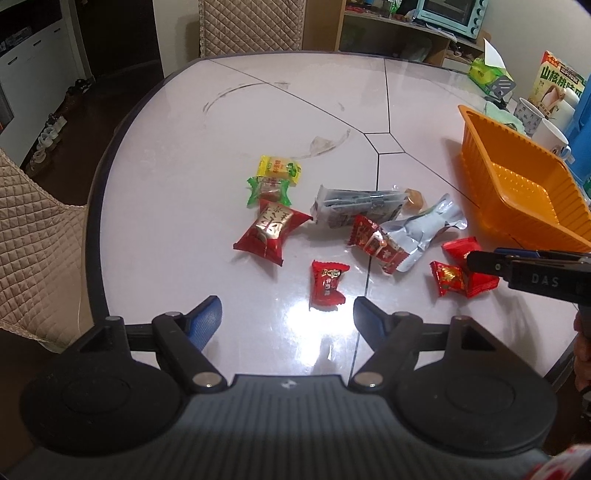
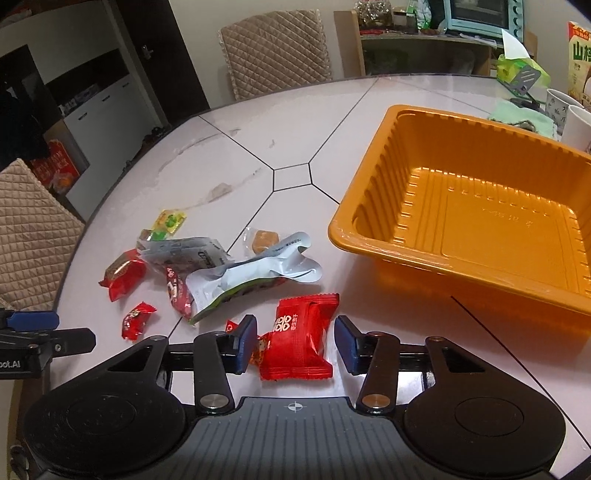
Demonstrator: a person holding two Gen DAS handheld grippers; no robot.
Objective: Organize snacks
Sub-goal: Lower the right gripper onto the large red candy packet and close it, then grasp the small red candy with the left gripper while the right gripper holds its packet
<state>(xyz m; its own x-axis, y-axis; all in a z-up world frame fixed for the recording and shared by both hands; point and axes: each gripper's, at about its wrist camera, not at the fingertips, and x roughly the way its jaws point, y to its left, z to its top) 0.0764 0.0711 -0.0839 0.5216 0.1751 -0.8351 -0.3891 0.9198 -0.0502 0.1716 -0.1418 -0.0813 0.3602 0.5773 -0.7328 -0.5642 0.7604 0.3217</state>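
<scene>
Several wrapped snacks lie scattered on the white table [image 1: 184, 184]. My right gripper [image 2: 295, 326] stands open low over the table, its blue pads on either side of a red snack packet [image 2: 299, 343] that lies flat, a narrow gap showing at the right pad. My left gripper [image 1: 287, 308] is open and holds nothing; a small red candy [image 1: 327, 284] lies just beyond its fingertips. Farther off are a red-and-gold packet [image 1: 271, 229], a green candy [image 1: 267, 188], a yellow candy [image 1: 279, 170] and silver pouches [image 1: 421, 229]. The orange tray [image 2: 369, 221] stands to the right with nothing in it.
Mugs [image 1: 550, 136], a printed box [image 1: 557, 85] and a tissue pack [image 1: 487, 74] crowd the far right of the table behind the tray. Quilted chairs [image 2: 277, 48] stand at the far and left edges. A shelf with a small oven [image 1: 450, 14] is beyond.
</scene>
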